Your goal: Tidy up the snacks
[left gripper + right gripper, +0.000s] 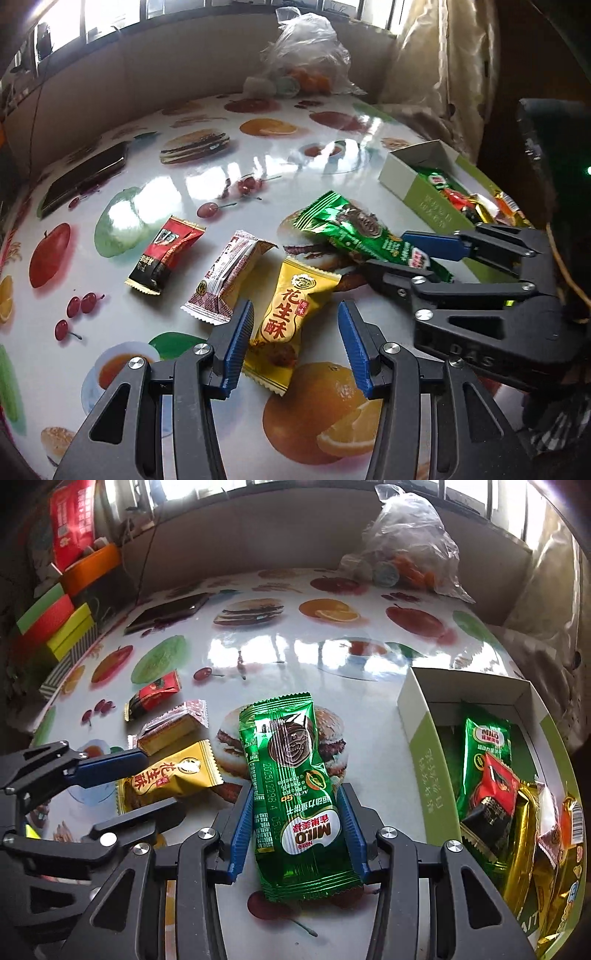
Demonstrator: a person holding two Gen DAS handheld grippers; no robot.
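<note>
Over the fruit-printed counter (280, 173), in my left wrist view, my left tool (295, 345) stands apart with the yellow peanut candy (286, 325) lying flat between its pads, neither pad pressing it. If I close from here, the slick wrapper may squirt sideways, or one pad may nudge the pink-white wafer pack (229, 280) just beside it. My right tool (384, 254) crowds in from the right, so the two could knock together. In my right wrist view, that right tool (295, 830) straddles the green Milo packet (291, 786); the pads look touching its edges, but I cannot tell if they truly clamp. A loose pinch on crinkly foil could drop it short of the green box (421, 760), already crowded with snacks.
</note>
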